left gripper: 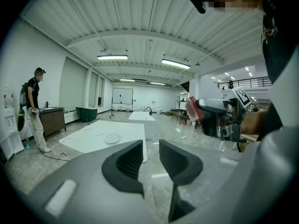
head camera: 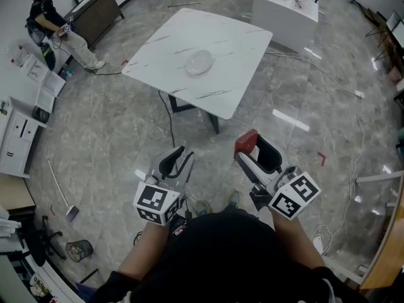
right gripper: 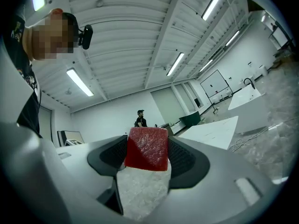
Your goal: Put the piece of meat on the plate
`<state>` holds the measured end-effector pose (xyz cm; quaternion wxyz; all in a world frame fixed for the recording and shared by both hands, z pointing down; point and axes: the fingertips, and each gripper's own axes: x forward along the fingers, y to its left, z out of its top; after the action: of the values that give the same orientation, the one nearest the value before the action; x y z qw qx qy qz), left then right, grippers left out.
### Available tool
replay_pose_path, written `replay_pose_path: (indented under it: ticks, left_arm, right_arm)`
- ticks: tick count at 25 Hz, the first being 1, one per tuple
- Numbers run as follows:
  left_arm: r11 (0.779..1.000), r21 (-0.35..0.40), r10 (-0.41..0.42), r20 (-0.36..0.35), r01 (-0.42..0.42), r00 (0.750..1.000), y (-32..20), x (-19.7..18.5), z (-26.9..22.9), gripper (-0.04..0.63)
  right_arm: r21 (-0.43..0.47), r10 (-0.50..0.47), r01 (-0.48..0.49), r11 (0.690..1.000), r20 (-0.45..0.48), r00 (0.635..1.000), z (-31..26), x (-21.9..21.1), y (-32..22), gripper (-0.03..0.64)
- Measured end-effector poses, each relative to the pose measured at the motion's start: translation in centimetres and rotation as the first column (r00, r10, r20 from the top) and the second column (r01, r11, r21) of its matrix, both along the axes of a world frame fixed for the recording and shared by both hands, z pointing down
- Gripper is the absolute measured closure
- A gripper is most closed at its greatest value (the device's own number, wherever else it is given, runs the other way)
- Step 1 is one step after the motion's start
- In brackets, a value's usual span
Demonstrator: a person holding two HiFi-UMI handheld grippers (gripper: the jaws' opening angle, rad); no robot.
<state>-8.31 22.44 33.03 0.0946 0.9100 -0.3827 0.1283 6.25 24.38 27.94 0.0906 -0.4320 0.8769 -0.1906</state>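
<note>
While the meat is carried: the right gripper is clenched on the piece of meat, red end at the jaw tips, white end further back. The plate is well apart from it, in the middle of the table.
Left gripper: jaws slightly apart, nothing between them.
Slip risk: the meat sits right at the tips, so a jolt on the way could drop it on the floor.
Trip risk: a cable runs over the floor to under the table.
Placing risk: the plate is small and clear on a smooth top, so a nudge could skid it.
Table: white, marble-veined, bare but for the plate.
Room: large, with a glossy grey floor and another person far off.
</note>
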Motion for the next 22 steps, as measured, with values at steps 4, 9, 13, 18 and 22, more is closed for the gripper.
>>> replay_pose_path:
  ticks: [4,9,13,18,22]
  left_arm:
    - [1.000,-0.007,-0.012,0.019,0.012,1.000,-0.3,2.0,0.1,0.379]
    - [1.000,-0.005,-0.025,0.035,0.025,0.999,-0.4,5.7,0.3,0.379]
    - [1.000,-0.011,-0.025,0.042,0.026,0.999,0.0,8.1,1.0,0.379]
    - [0.999,-0.022,-0.039,0.060,0.041,0.997,0.2,8.4,1.2,0.379]
    - [0.999,-0.009,-0.046,0.072,0.047,0.996,-0.1,8.3,0.8,0.379]
  right_arm:
    - [0.000,0.003,-0.003,1.000,0.004,1.000,0.2,2.6,-0.5,0.322]
    - [0.004,-0.019,0.019,1.000,0.016,1.000,0.8,5.8,-1.2,0.324]
    - [0.004,-0.029,0.029,1.000,0.033,0.999,1.5,7.9,-1.9,0.324]
    - [0.032,-0.030,0.028,0.999,0.060,0.998,0.5,8.8,-2.2,0.324]
    - [0.035,-0.027,0.024,0.999,0.086,0.996,0.2,8.9,-2.3,0.324]
